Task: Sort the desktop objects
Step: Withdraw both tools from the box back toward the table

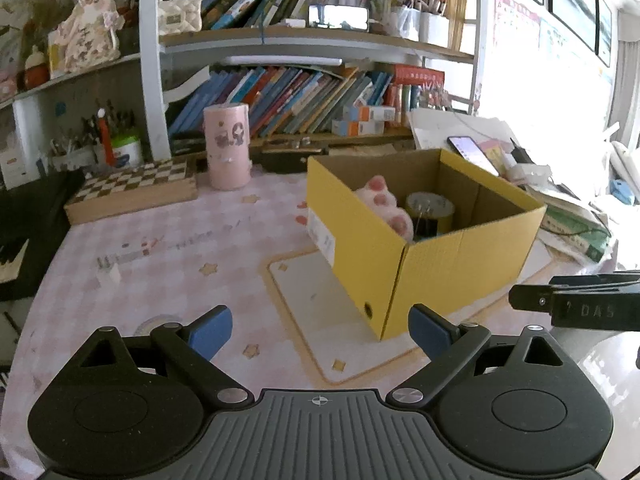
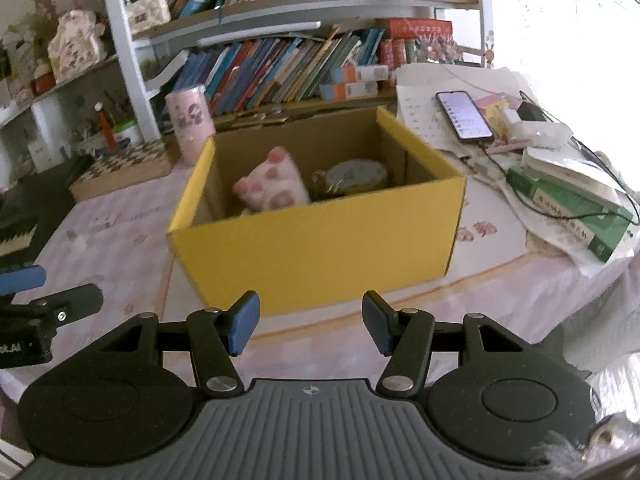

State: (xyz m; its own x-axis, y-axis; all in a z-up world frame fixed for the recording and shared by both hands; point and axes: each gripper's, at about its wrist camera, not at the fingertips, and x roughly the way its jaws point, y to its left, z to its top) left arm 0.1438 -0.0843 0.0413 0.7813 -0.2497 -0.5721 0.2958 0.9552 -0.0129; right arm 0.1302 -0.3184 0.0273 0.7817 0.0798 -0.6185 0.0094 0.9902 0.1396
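Note:
A yellow cardboard box (image 1: 448,264) (image 2: 320,240) stands open on the pink tablecloth. Inside it lie a white plush paw with pink pads (image 1: 386,204) (image 2: 272,186) and a round yellow tin (image 1: 430,210) (image 2: 358,176). My left gripper (image 1: 320,334) is open near the table's front edge, left of the box's near corner, nothing between its blue pads. My right gripper (image 2: 310,324) is open too, just short of the box's front wall, and holds nothing. A pink cylinder container (image 1: 227,146) (image 2: 189,122) stands upright behind the box.
A checkerboard box (image 1: 132,192) lies at the back left, a dark keyboard (image 1: 24,232) at the far left. A phone (image 2: 464,115), papers and a green book (image 2: 572,216) crowd the right side. Bookshelves (image 1: 288,96) line the back. A white mat (image 1: 320,312) lies under the box.

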